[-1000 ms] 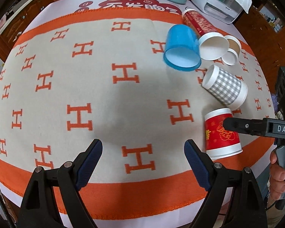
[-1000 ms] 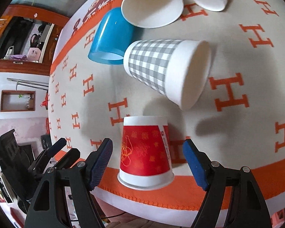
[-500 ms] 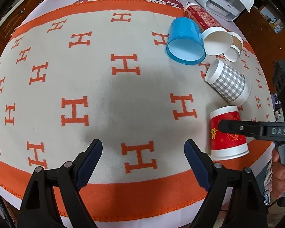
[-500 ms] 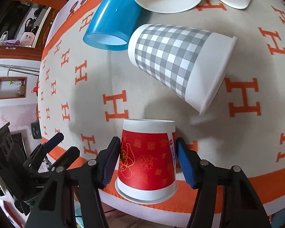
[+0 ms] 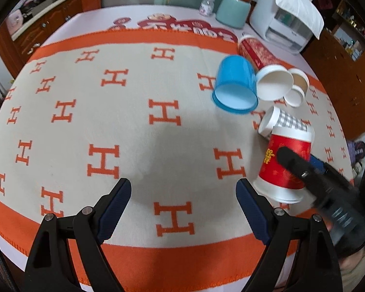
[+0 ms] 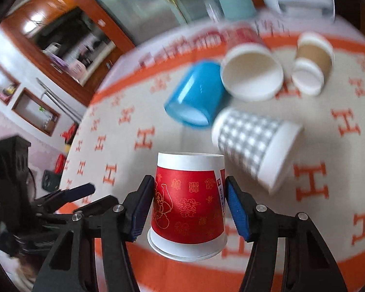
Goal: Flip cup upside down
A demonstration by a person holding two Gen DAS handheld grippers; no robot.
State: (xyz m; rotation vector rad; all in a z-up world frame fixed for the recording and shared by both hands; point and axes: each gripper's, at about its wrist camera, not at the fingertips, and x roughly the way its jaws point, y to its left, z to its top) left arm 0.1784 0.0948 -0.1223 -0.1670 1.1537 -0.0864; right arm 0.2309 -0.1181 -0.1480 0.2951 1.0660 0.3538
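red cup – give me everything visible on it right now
The red cup looks like paper: red wrap with gold printed motifs, white bands at both ends, rolled rim. It is mouth-down, slightly tilted, and seems lifted above the blanket. The right gripper clamps its sides with blue pads. The checked cup lies just behind.

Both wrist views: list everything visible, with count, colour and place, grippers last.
Red cup: 1, red and white, mouth down, between the right gripper's pads.
Checked cup: 1, grey-white, on its side behind the red cup.
Blue cup: 1, on its side, mid-cloth.
White cup: 1, on its side beside the blue cup.
Brown cup: 1, on its side, far right.
Cloth: 1, beige with orange H's.
Appliance: 1, white, far corner.
Left gripper: open.
Right gripper: shut on the red cup.
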